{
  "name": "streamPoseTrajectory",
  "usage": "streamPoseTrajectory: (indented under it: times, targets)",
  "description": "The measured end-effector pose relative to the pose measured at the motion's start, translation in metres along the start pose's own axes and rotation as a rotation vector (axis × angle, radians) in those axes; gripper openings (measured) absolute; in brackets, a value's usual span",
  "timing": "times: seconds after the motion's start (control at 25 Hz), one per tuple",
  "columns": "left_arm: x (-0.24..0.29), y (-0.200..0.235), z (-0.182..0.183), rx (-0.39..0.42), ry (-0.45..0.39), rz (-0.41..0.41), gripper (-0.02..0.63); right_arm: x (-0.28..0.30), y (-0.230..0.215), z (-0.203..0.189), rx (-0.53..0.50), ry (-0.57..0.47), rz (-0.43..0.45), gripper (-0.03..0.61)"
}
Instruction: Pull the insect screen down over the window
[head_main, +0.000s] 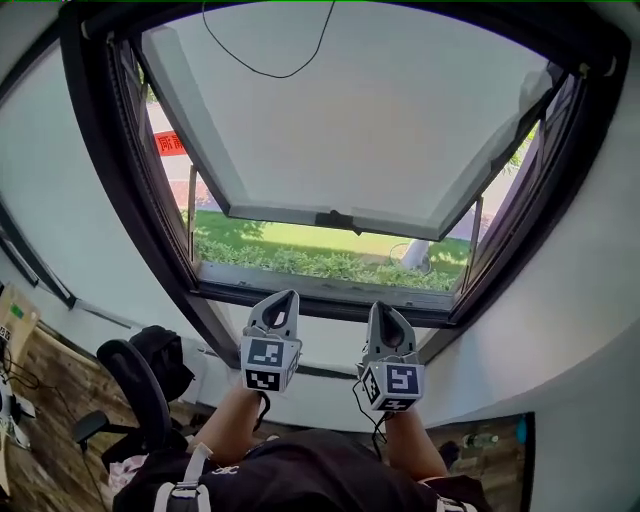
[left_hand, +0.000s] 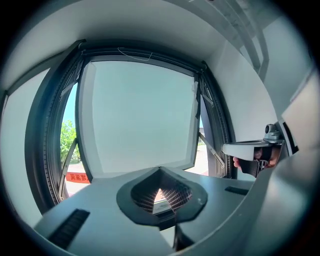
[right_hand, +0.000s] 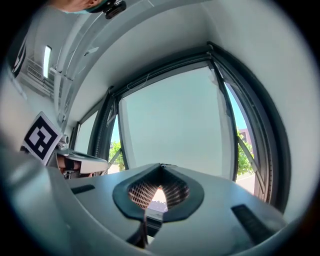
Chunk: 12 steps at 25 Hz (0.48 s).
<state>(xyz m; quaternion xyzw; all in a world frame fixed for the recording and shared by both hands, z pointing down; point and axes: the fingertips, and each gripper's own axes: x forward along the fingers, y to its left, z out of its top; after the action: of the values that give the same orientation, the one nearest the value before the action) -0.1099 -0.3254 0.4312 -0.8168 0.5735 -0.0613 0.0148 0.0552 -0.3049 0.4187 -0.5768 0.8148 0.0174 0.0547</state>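
Observation:
A dark-framed window (head_main: 110, 170) fills the head view, and its frosted sash (head_main: 350, 130) is swung outward with a dark handle (head_main: 333, 219) on its lower edge. A thin black cord (head_main: 265, 65) hangs in a loop from the top of the frame; no screen mesh shows across the opening. My left gripper (head_main: 284, 297) and right gripper (head_main: 383, 308) are held side by side just below the sill (head_main: 320, 290), pointing at the window. Both are shut with nothing between the jaws. Each gripper view looks over closed jaws, left gripper (left_hand: 160, 170) and right gripper (right_hand: 161, 166), at the sash.
A black office chair (head_main: 135, 385) and a dark bag (head_main: 165, 355) stand on the wooden floor at lower left. Outside lie a hedge and lawn (head_main: 300, 260) and a red banner (head_main: 168, 143). White walls flank the window on both sides.

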Motion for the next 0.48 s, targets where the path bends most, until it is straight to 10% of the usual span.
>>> streamPoseTrajectory:
  times: [0.28,0.48]
  targets:
    - [0.014,0.002,0.005,0.150,0.003,-0.009,0.014,0.004,-0.010,0.001,-0.069,0.018,-0.013,0.003]
    - [0.022,0.008,0.013,0.475,0.022,0.007,0.014,0.012,-0.022,0.010,-0.271,0.056,-0.035,0.003]
